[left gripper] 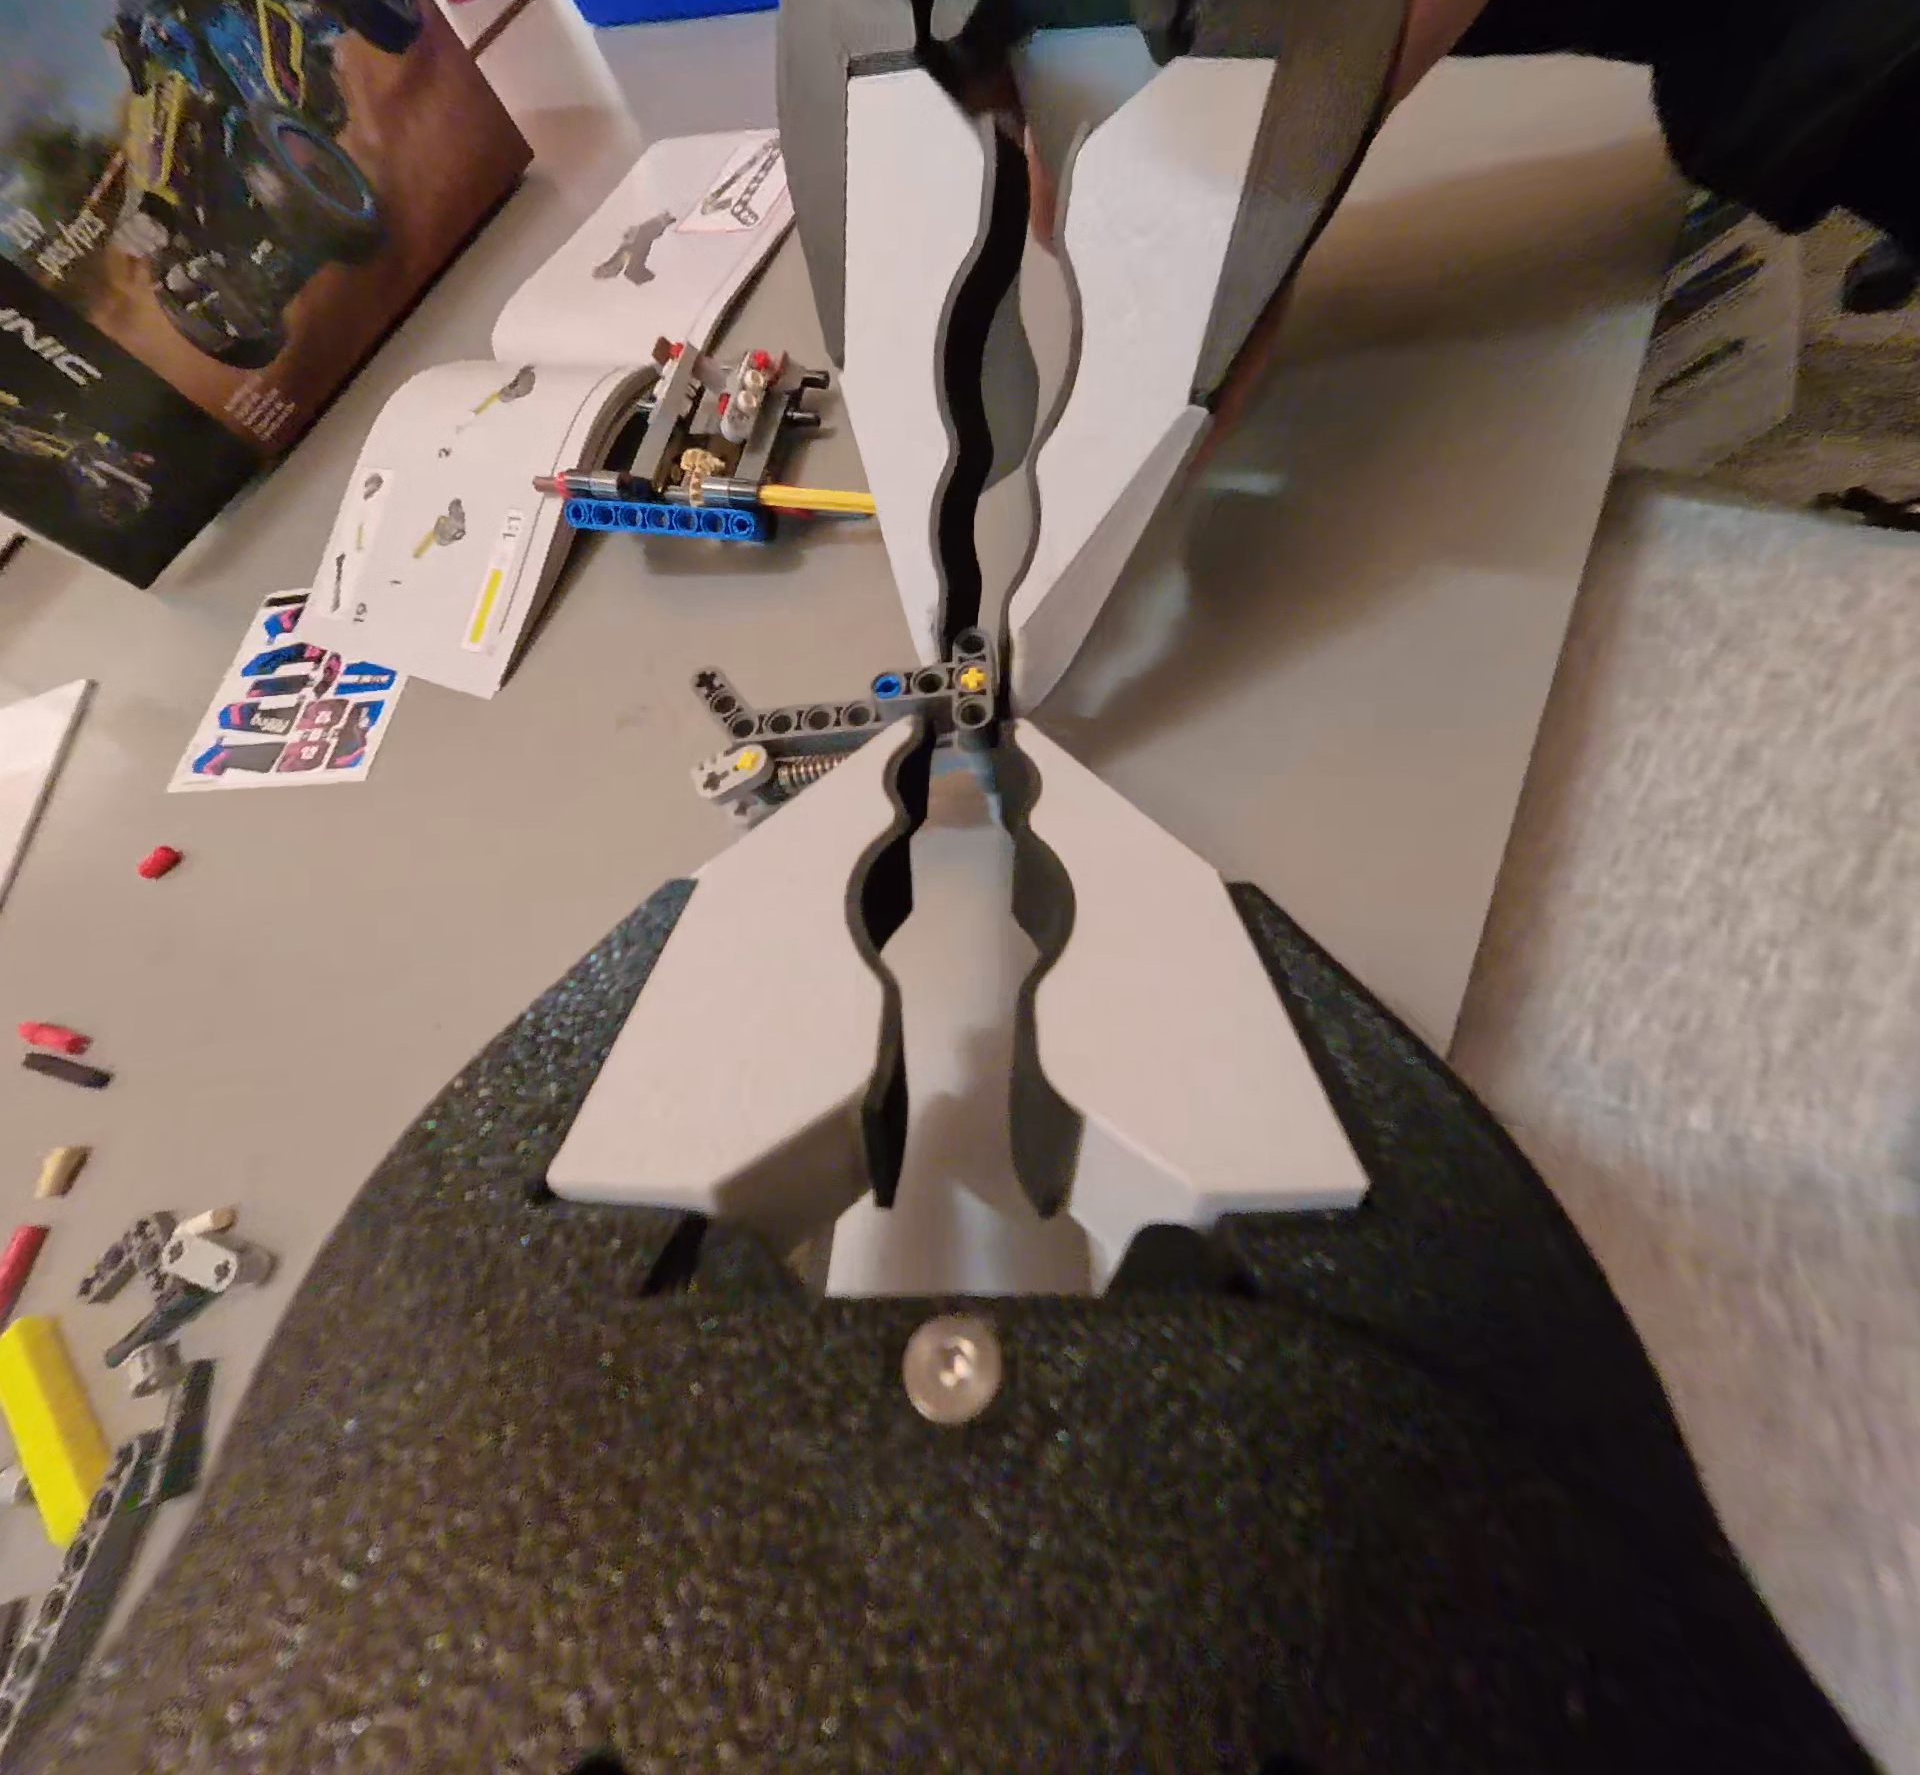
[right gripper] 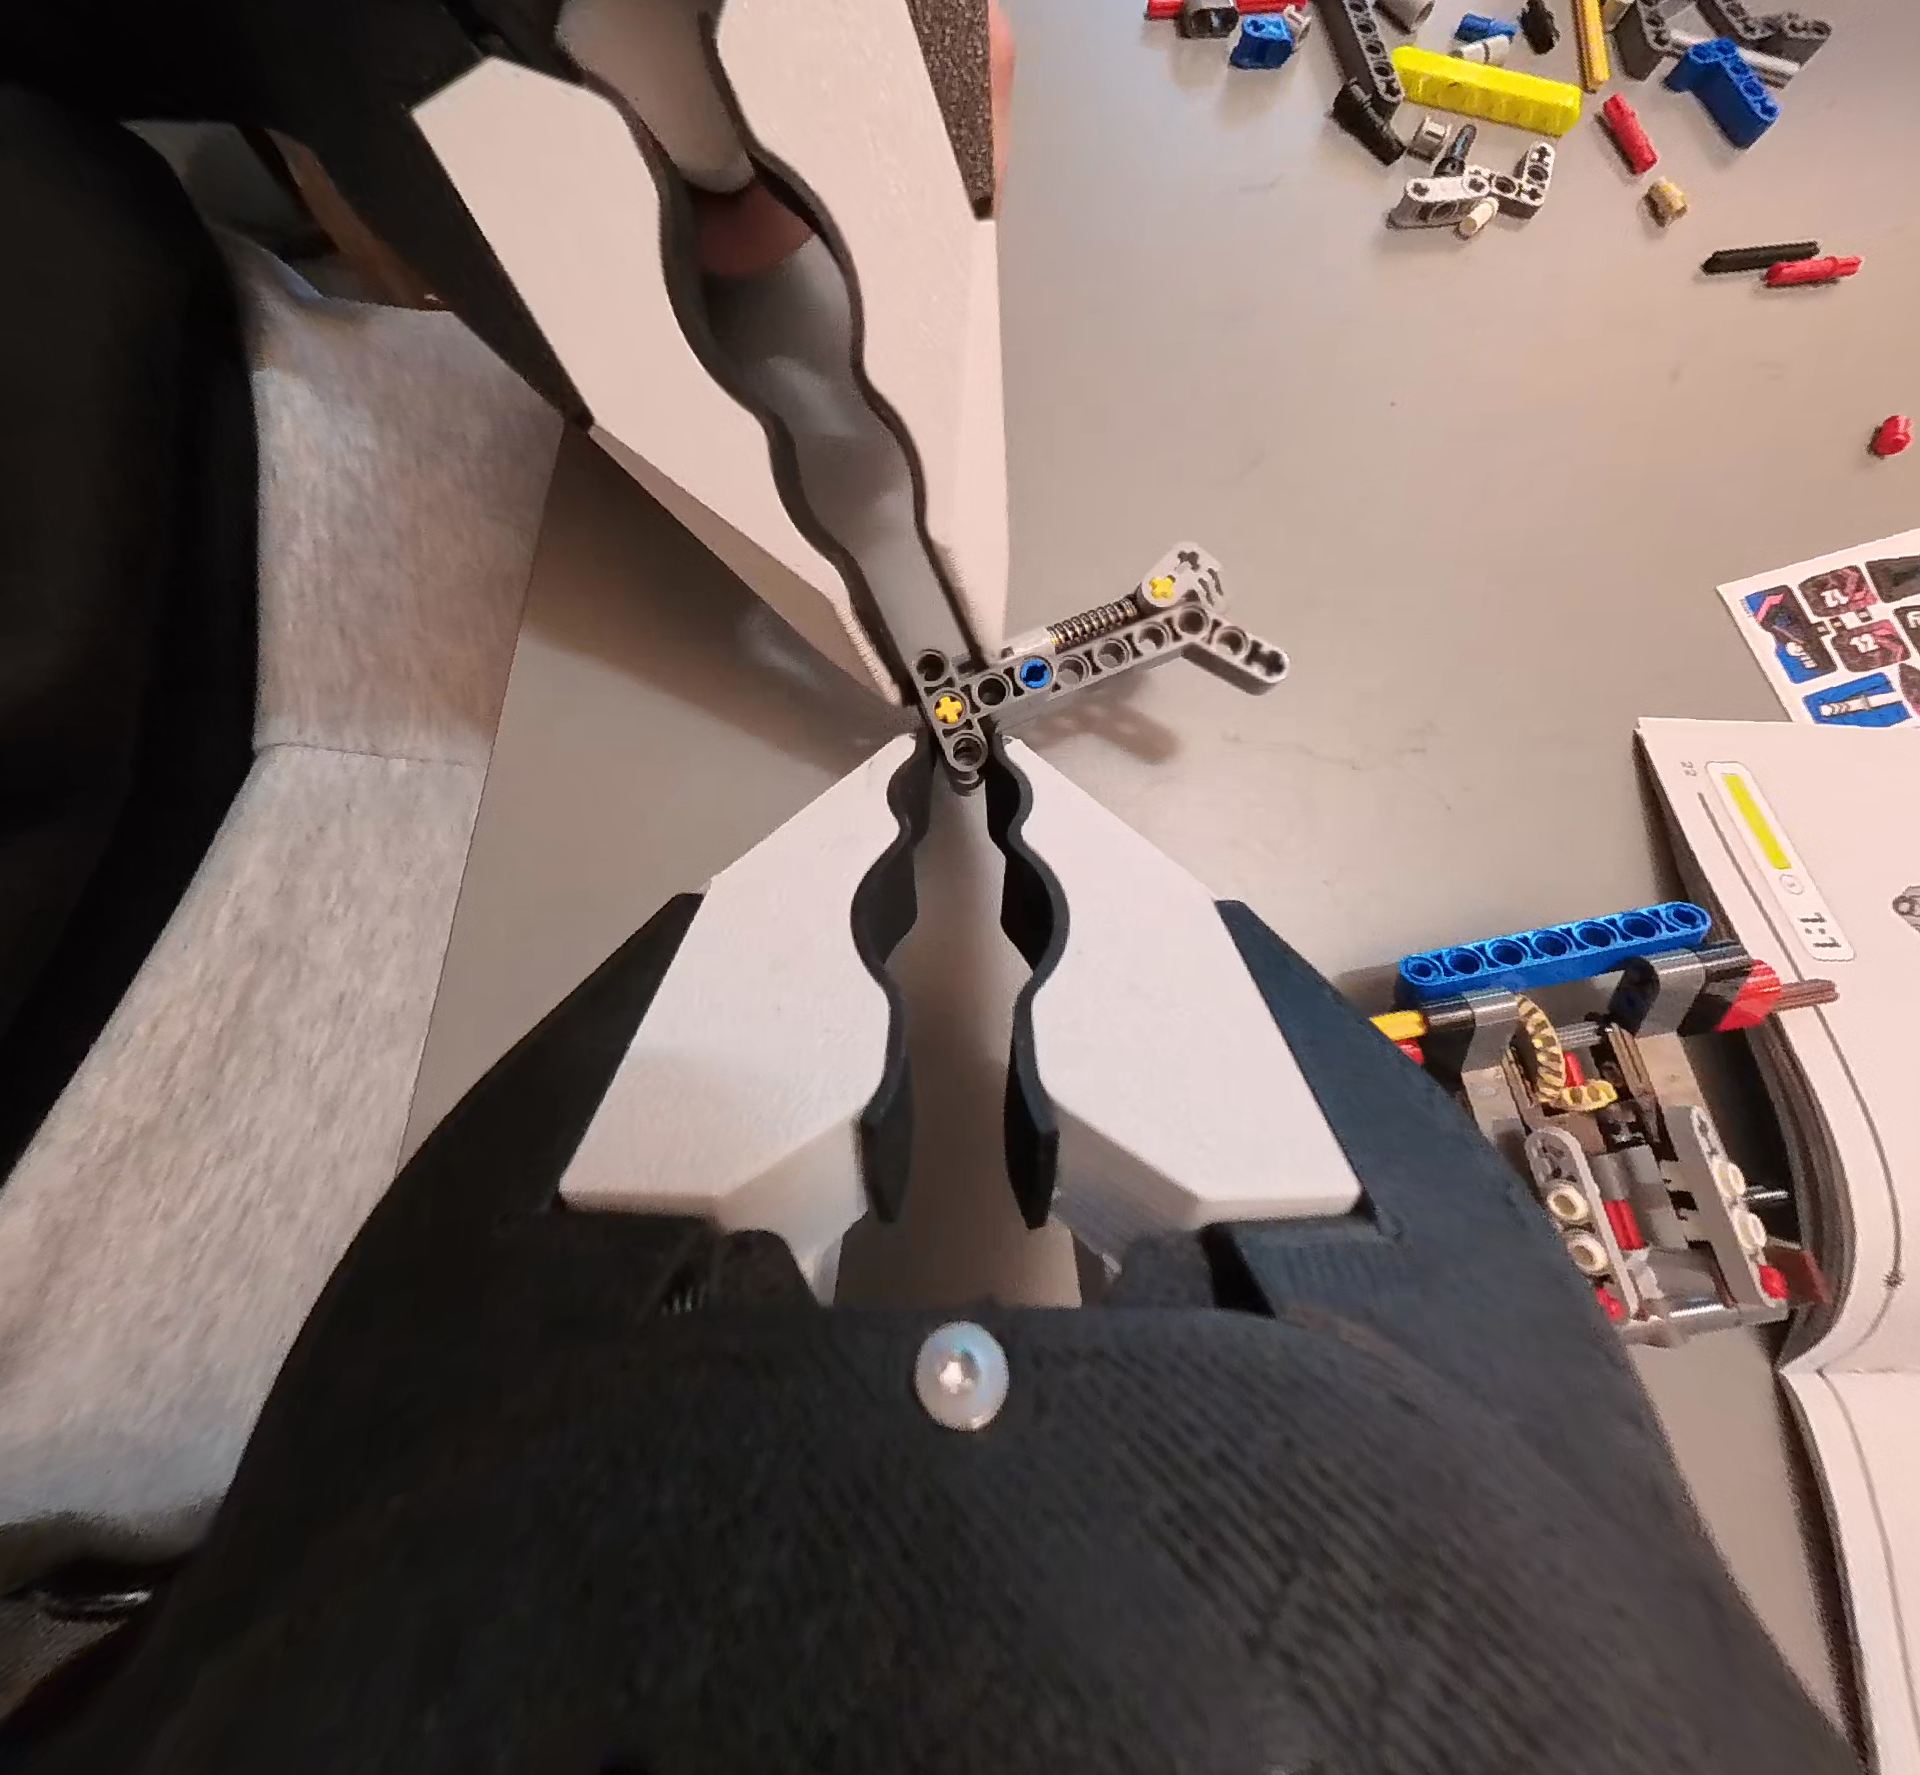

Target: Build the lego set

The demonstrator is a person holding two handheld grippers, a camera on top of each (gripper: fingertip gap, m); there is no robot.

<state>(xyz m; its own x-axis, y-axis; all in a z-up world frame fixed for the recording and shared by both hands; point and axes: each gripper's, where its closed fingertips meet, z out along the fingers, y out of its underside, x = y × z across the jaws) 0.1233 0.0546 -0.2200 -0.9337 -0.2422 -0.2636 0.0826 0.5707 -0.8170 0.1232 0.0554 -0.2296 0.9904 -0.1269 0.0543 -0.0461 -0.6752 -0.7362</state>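
A small grey beam assembly [left gripper: 831, 717] with a blue pin, yellow axle ends and a spring shock is held above the grey table [left gripper: 582, 894]. It also shows in the right wrist view [right gripper: 1112, 655]. My left gripper [left gripper: 956, 738] is shut on the T-shaped end of it. My right gripper [right gripper: 964, 769] is shut on the same end from the opposite side. The right gripper comes in from the top of the left wrist view [left gripper: 977, 639]. The left gripper comes in from the top of the right wrist view [right gripper: 930, 660]. The fingertips nearly touch.
A part-built chassis [right gripper: 1621, 1133] with a blue beam lies on the open instruction booklet [right gripper: 1849, 894]. A sticker sheet [right gripper: 1839, 645] lies beside it. Loose parts [right gripper: 1486, 63] are scattered farther off. The set's box [left gripper: 208, 167] stands behind. Carpet [left gripper: 1714, 790] lies past the table edge. The tips of both grippers are at nearly the same place.
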